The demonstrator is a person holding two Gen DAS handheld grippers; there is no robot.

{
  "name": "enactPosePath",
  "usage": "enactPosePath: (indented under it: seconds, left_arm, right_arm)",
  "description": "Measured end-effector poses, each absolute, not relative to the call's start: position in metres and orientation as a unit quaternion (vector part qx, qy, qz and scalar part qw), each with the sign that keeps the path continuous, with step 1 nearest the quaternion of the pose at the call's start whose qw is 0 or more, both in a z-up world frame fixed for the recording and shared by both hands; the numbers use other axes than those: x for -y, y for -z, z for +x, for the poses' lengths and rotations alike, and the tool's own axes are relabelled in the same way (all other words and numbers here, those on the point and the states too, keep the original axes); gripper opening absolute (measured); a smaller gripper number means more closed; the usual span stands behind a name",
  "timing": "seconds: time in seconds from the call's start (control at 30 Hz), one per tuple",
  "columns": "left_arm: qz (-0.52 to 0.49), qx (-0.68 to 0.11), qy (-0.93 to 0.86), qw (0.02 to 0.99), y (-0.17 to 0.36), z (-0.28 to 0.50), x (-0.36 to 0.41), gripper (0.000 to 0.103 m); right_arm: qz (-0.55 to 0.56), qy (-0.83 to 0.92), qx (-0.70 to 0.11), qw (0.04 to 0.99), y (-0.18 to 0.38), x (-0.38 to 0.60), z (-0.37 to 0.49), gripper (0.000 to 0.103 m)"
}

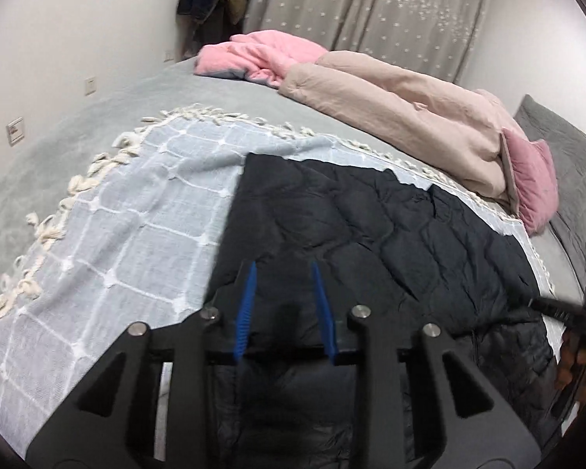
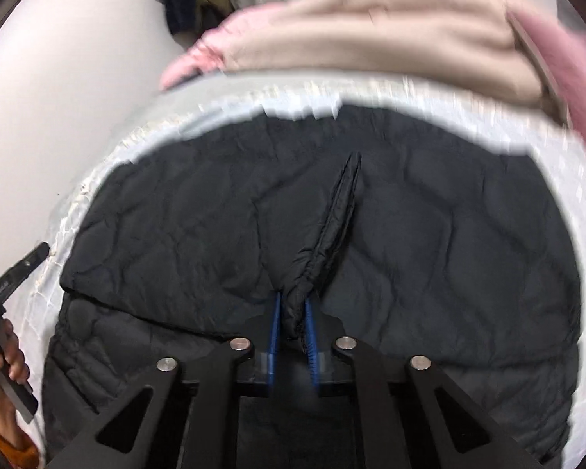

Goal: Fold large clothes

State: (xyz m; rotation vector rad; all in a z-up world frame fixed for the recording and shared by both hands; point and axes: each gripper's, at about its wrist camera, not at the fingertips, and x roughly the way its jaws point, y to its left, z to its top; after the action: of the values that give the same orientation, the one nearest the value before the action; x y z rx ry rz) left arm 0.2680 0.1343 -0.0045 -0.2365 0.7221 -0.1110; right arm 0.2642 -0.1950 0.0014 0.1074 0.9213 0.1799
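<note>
A black quilted jacket (image 1: 390, 226) lies spread on a pale blue checked blanket (image 1: 136, 211) on the bed. My left gripper (image 1: 283, 267) hovers low over the jacket's left part. Its blue pads (image 1: 250, 293) stand a little apart with dark fabric filling the gap, and I cannot tell whether they press on it. In the right wrist view the same jacket (image 2: 449, 254) fills the frame. My right gripper (image 2: 293, 299) is shut on a pinched ridge of the jacket (image 2: 332, 219), which rises away from the pads.
The blanket has a cream tassel fringe (image 1: 78, 183) and lies on a grey bedspread (image 1: 58, 136). A beige duvet (image 1: 410, 109) and pink bedding (image 1: 261, 51) are piled at the far side, with a grey pillow (image 1: 566, 148) on the right. A person's hand (image 2: 11, 355) shows at the left edge.
</note>
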Motion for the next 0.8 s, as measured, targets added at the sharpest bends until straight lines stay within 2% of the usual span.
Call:
enactPosePath:
  seconds: [0.1, 0.2, 0.33, 0.57, 0.67, 0.77, 0.8]
  left_arm:
    - [-0.106, -0.369, 0.074, 0.921, 0.020, 0.273, -0.125, 0.031]
    - [-0.087, -0.401, 0.078, 0.909, 0.040, 0.278, -0.113, 0.031]
    - [-0.064, -0.425, 0.078, 0.900, 0.058, 0.279, -0.103, 0.031]
    - [-0.093, -0.429, 0.084, 0.894, 0.065, 0.277, -0.112, 0.031]
    - [-0.095, -0.432, 0.083, 0.893, 0.063, 0.277, -0.112, 0.033]
    - [-0.096, -0.437, 0.085, 0.890, 0.059, 0.277, -0.109, 0.045]
    - [-0.098, -0.437, 0.086, 0.890, 0.056, 0.276, -0.107, 0.052]
  right_arm:
    - [0.036, -0.075, -0.408, 0.909, -0.025, 0.198, 0.263, 0.007]
    - [0.014, -0.049, -0.416, 0.908, -0.027, 0.200, 0.271, 0.007]
    - [0.011, -0.037, -0.441, 0.896, -0.003, 0.205, 0.275, 0.007]
    - [0.046, -0.040, -0.468, 0.882, 0.046, 0.220, 0.276, 0.009]
    - [0.056, -0.039, -0.465, 0.883, 0.048, 0.222, 0.274, 0.014]
    - [0.047, -0.031, -0.466, 0.883, 0.045, 0.220, 0.270, 0.021]
    - [0.045, -0.029, -0.467, 0.883, 0.043, 0.220, 0.268, 0.024]
